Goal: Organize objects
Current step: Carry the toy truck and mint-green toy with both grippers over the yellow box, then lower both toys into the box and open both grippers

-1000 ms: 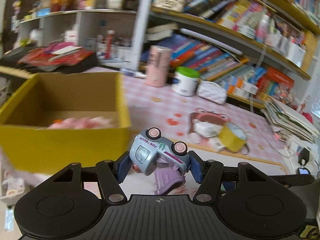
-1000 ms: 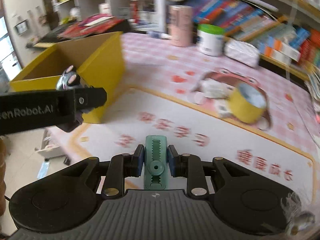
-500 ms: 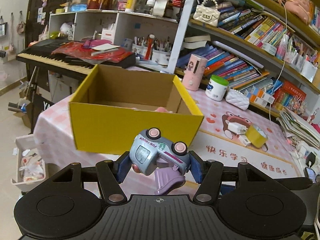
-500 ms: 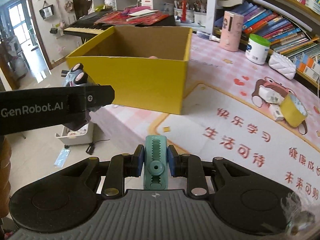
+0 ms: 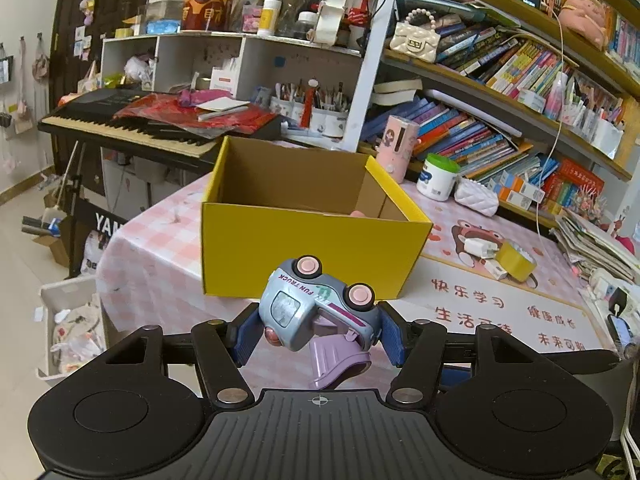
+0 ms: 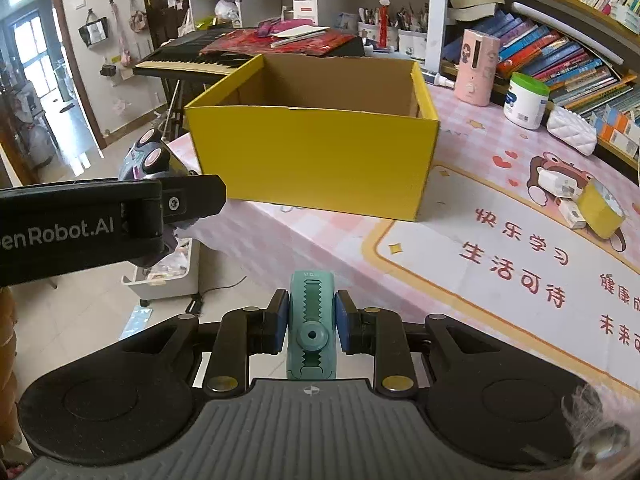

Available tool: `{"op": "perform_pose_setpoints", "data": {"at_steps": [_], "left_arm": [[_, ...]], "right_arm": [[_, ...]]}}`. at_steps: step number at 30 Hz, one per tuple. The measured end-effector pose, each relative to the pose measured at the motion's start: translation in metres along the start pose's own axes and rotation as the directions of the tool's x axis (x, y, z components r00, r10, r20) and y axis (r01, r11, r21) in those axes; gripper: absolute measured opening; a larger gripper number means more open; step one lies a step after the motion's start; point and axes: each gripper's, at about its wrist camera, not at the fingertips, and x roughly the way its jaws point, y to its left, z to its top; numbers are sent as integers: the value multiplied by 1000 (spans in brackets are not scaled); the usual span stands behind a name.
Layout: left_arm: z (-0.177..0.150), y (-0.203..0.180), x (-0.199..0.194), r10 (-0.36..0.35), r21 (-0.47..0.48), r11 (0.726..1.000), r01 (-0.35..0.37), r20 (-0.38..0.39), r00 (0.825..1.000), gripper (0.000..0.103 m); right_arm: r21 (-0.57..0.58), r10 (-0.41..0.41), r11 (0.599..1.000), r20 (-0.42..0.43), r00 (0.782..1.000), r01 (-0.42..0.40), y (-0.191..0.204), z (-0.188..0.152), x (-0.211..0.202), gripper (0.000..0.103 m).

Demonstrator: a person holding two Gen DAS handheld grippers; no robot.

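Observation:
My left gripper is shut on a grey-blue toy truck with pink wheels and a purple scoop, held tipped over. That truck also shows in the right wrist view behind the left gripper's black finger. My right gripper is shut on a small teal toothed device, held upright. The open yellow cardboard box stands on the table ahead of both grippers, with something pink just showing inside. Both grippers hang off the table's near-left corner, short of the box.
A pink checked cloth and printed mat cover the table. On the right lie a yellow tape roll, white chargers, a white jar and a pink cylinder. Bookshelves and a keyboard stand behind. A white bin sits on the floor.
Both grippers have drawn back from the table with their objects still held. The yellow box now looks farther away and the floor and bin have come into view.

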Motion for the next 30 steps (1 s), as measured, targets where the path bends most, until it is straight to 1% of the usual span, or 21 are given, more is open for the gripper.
{"op": "perform_pose_setpoints", "data": {"at_steps": [8,14,19,24,27,30], "left_arm": [[3,9,-7,-13,-10,1000,13,21,1000,60],[19,9,-3,-24,-8,1000,25,56,998,60],[42,3,6,-34,8,999,33,107,994,60],[67,-3,21,-29,29,999,25,148,989,60],[77,-6,33,-16,32,999,12,156,988,60],[85,-7,48,0,28,1000,-4,155,988,60]], "right_arm": [[-11,-16,1000,7,1000,16,13,1,-4,23],[7,-56,998,77,995,56,5,16,-10,23],[15,-77,997,156,985,76,-8,42,-11,23],[12,-68,998,222,973,67,-19,78,-4,23],[-10,-58,998,247,967,63,-25,98,5,23],[-29,-49,998,253,966,58,-33,114,17,23]]}}
